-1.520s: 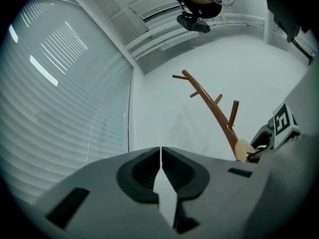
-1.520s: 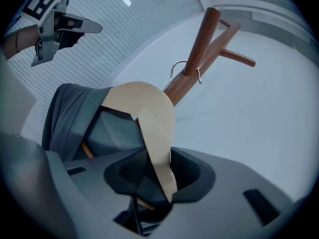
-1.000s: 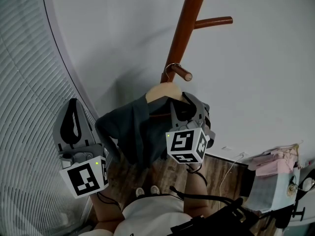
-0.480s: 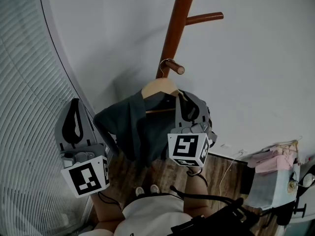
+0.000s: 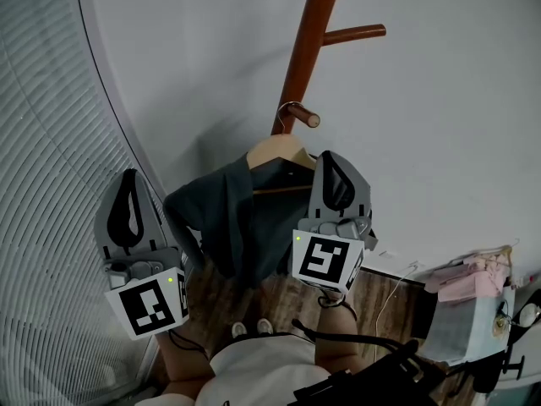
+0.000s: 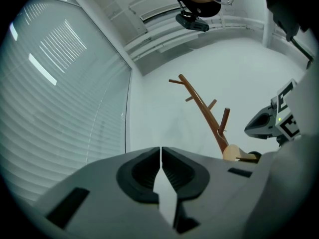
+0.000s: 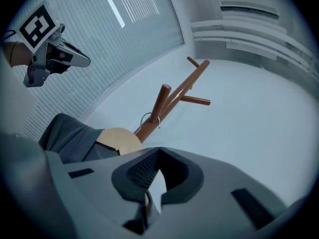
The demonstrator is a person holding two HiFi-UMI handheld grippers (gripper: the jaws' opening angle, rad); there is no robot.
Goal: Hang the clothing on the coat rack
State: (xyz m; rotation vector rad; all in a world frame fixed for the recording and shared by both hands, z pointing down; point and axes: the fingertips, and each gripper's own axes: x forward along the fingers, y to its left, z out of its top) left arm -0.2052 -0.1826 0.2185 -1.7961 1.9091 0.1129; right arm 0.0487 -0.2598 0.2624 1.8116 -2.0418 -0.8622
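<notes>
- On the lowest peg [image 5: 303,117] of the coat rack [image 5: 297,66], a metal hook [image 5: 286,108] carries a pale wooden hanger [image 5: 279,152]. The dark grey clothing [image 5: 228,218] drapes from the hanger, close against the rack's pole.
- The garment bunches toward the hanger's left end and falls in loose folds. The hook looks to be over the peg, so I judge the hanging itself done.
- The right gripper [image 5: 334,161] sits just beside the hanger's right shoulder. Its fingers are pressed together with nothing between them, so it holds neither the hanger nor the cloth. It seems placed there because that shoulder was the natural spot to carry the hanger.
- The left gripper [image 5: 127,178] is well apart to the left, close to the window blinds [image 5: 42,184]. Its fingers are also closed and empty, and it appears simply parked out of the way.
- A second peg [image 5: 355,34] sticks out higher up the pole, bare.
- Behind the rack is a plain white wall [image 5: 439,142]; nothing blocks the peg or the hanger.
- Below is a wooden floor [image 5: 279,290] with the person's white top and shoes showing at the bottom edge.
- A pile of pink and white things [image 5: 473,286] stands at the lower right, well clear of the rack.
</notes>
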